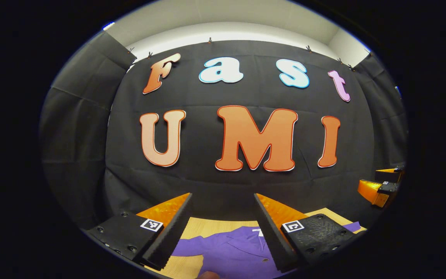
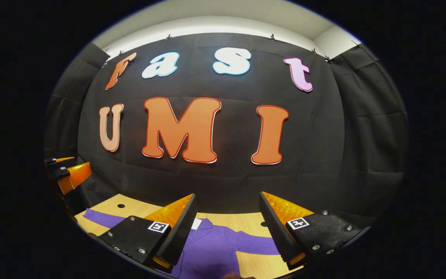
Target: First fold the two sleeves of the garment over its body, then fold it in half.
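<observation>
A purple garment (image 1: 230, 250) lies flat on the wooden table (image 1: 215, 226), its collar toward the back wall and both sleeves spread out sideways. My left gripper (image 1: 223, 201) hangs above it, open, nothing between its fingers. In the right gripper view the same garment (image 2: 215, 248) shows with one sleeve (image 2: 254, 245) reaching right and the other sleeve (image 2: 101, 217) reaching left. My right gripper (image 2: 227, 199) is open and held above the cloth. Each gripper also appears at the edge of the other's view: the right gripper (image 1: 381, 186) and the left gripper (image 2: 66, 172).
The table (image 2: 246, 223) ends at the black cloth wall (image 1: 223, 186) close behind the garment. Small dark holes (image 2: 120, 206) mark the tabletop. A fingertip (image 1: 208, 275) peeks in at the bottom edge.
</observation>
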The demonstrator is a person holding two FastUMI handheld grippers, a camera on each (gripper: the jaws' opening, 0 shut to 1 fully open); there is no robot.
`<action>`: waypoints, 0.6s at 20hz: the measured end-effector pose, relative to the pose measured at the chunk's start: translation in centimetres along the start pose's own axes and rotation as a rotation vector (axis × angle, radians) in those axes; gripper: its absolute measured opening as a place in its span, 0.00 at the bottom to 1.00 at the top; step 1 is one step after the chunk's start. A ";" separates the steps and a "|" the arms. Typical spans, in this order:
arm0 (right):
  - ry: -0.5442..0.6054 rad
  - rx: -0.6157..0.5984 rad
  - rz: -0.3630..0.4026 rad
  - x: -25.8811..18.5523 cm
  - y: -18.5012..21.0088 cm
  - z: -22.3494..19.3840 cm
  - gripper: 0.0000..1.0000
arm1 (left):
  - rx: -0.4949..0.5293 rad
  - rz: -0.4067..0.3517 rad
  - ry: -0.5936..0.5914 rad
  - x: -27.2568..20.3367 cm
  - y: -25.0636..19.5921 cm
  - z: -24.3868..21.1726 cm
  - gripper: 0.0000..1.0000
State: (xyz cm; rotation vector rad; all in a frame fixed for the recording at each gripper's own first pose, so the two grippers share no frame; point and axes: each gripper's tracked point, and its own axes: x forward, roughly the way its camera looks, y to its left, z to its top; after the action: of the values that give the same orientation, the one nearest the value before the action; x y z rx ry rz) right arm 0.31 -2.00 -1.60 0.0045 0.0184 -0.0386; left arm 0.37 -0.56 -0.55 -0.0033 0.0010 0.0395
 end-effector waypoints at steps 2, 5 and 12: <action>0.012 0.003 -0.011 0.2 -0.5 -0.6 0.95 | 0.006 -0.007 0.003 0.0 -0.5 -0.1 0.96; 0.037 0.005 -0.035 0.3 -2.3 -2.0 0.95 | 0.017 -0.015 0.005 -0.1 -1.1 -0.2 0.96; 0.094 -0.032 -0.130 1.2 -8.2 -5.5 0.95 | 0.042 -0.015 -0.008 -0.2 -3.0 0.3 0.96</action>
State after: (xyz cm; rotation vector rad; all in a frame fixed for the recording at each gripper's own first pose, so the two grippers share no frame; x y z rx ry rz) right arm 1.08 -10.17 -7.18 -0.0269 0.1129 -0.1678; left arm 0.32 -3.60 -0.25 0.0386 -0.0064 0.0245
